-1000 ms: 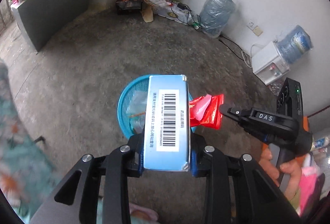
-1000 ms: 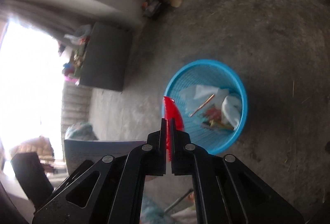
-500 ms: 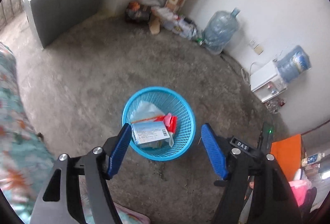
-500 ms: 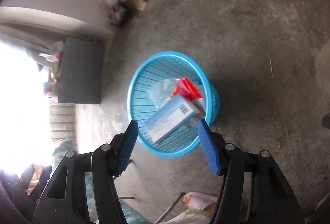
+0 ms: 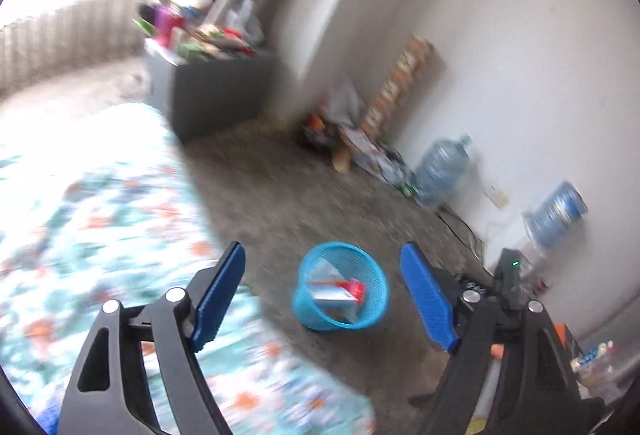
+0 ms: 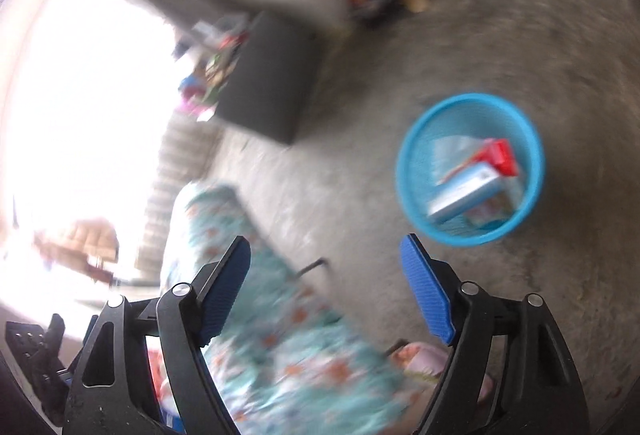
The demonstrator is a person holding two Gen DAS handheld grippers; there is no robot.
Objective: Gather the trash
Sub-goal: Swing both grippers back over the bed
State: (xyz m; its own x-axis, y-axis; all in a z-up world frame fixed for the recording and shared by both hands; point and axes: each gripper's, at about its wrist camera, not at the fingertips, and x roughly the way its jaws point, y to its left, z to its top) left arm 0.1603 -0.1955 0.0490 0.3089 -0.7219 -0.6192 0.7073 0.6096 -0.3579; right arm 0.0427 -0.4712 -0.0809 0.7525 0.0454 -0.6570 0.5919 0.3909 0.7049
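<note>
**Observer:** Where does the trash sit right now?

**Operator:** In the blue basket (image 6: 469,223) on the concrete floor (image 5: 304,195). I can see the pale blue box (image 6: 464,197) lying slantwise in it, with the red wrapper (image 6: 502,157) just beside it. My left gripper (image 5: 322,293) and right gripper (image 6: 324,289) have both just been opening; their jaws stand wide with nothing between them.

**Observer:** So what is the step in hand?

**Operator:** As I judge it, pulling clear and looking for more litter. Both views are smeared, so I'd steady my hands before choosing a target. The flowered bedding (image 5: 100,219) lies close under the left gripper; I'd keep the pads from snagging it and approach the next piece with jaws wide.
</note>
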